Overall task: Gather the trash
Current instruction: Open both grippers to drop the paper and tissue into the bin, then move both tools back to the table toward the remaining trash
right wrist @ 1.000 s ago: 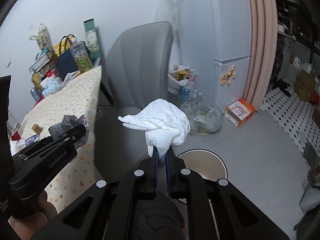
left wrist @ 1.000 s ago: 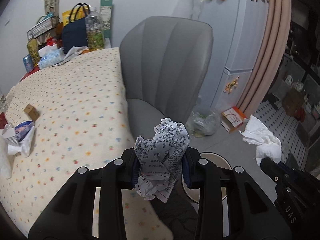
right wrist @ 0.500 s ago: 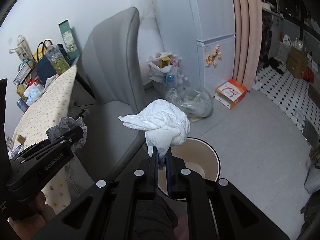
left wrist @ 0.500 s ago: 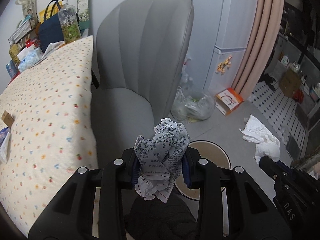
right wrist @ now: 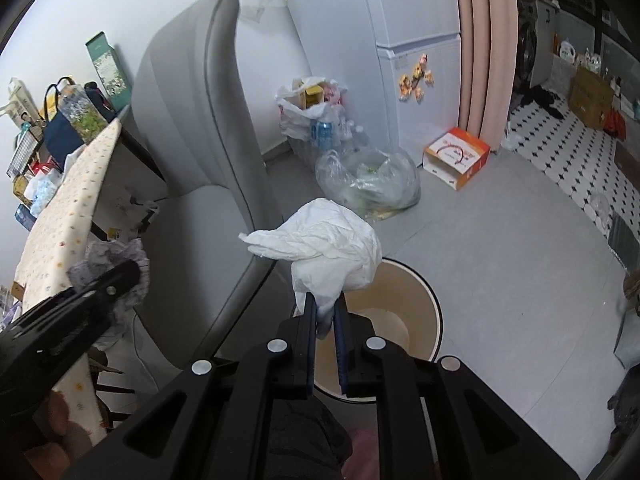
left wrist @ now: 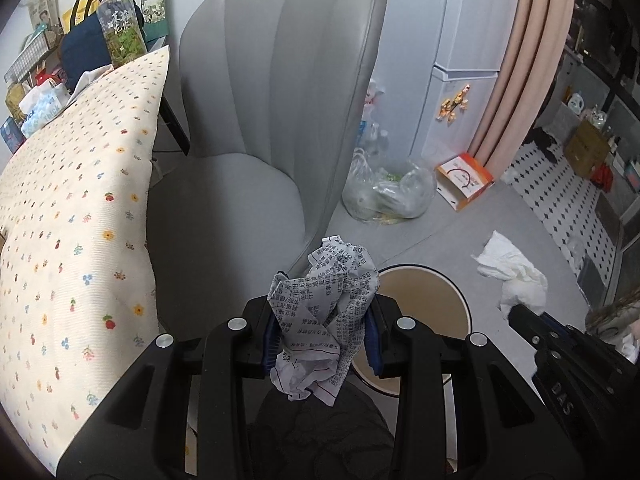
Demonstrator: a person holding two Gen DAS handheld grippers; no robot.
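Over the floor beside the grey chair (left wrist: pixel 280 100), both pieces of trash hang near the open bin (right wrist: pixel 396 316), neither dropped yet. Judged late stage: carry done, release left. Whether more trash lies on the worktop (left wrist: pixel 76 208) cannot be told.

Left gripper (left wrist: pixel 323 334): fingers partly apart, clamped on the crumpled printed paper (left wrist: pixel 326 300), at the near-left rim of the bin.

Right gripper (right wrist: pixel 325 334): fingers narrow, opening now; the white tissue wad (right wrist: pixel 328 248) sits between them, its tail touching the pads, bulk just above the bin's left rim.
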